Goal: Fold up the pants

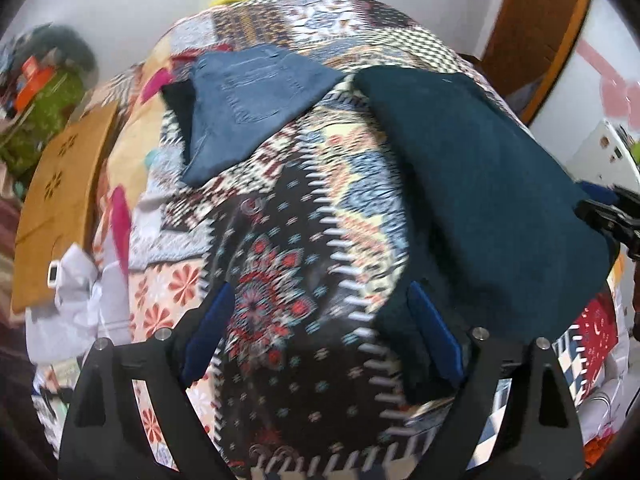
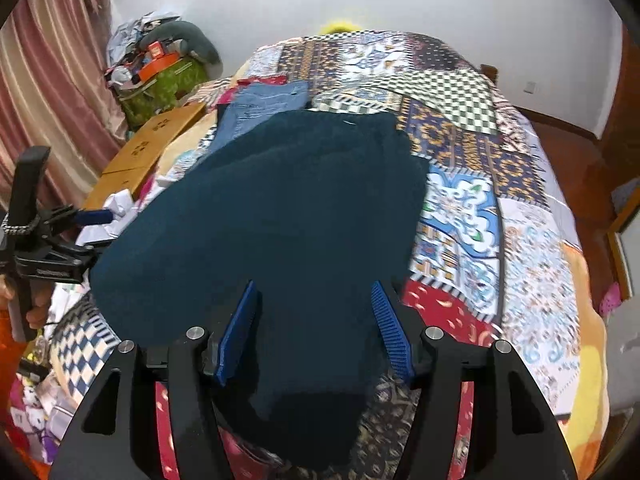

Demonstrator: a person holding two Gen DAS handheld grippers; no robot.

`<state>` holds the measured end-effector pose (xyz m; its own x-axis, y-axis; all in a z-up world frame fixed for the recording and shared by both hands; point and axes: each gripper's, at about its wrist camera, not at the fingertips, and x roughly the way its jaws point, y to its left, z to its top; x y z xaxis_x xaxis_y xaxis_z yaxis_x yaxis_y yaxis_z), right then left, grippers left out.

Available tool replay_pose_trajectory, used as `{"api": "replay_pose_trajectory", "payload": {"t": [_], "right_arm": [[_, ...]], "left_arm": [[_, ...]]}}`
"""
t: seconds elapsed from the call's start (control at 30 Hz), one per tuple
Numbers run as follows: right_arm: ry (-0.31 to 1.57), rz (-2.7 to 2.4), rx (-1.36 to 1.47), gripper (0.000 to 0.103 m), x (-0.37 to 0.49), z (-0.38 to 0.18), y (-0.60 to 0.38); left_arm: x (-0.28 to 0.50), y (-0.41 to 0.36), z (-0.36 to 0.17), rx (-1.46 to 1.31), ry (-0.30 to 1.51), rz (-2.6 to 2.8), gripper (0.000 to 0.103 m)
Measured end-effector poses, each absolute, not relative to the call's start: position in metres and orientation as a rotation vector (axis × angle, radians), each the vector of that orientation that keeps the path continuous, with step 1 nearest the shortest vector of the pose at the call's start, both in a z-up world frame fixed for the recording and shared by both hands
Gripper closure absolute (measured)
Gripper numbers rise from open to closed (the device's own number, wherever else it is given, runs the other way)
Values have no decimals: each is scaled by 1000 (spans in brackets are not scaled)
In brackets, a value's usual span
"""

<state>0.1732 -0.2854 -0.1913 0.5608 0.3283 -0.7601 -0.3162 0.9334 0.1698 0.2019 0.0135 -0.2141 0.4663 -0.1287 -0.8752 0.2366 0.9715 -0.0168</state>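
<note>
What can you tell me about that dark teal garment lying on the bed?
The dark teal pants look like soft, thick, plain fabric, folded into a broad flat slab with rounded edges. They lie on the patchwork quilt, beside folded blue jeans. The right gripper stands open over their near end; nothing visibly pinches them.

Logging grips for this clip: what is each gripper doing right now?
Left gripper: open, nothing between its fingers, over the quilt.
Right gripper: open above the dark pants, not gripping them.
</note>
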Motion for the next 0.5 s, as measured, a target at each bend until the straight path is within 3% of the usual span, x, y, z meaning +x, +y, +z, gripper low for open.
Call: {"api": "replay_pose_trajectory", "payload": {"t": [0.23,0.5], "right_arm": [[935,364,127,41,162,-195,-320],[889,298,203,39,161,-170,-352]], "left_arm": [[204,39,-224,181,1085,-85,20],[234,39,-172,58,953,-121,18]]}}
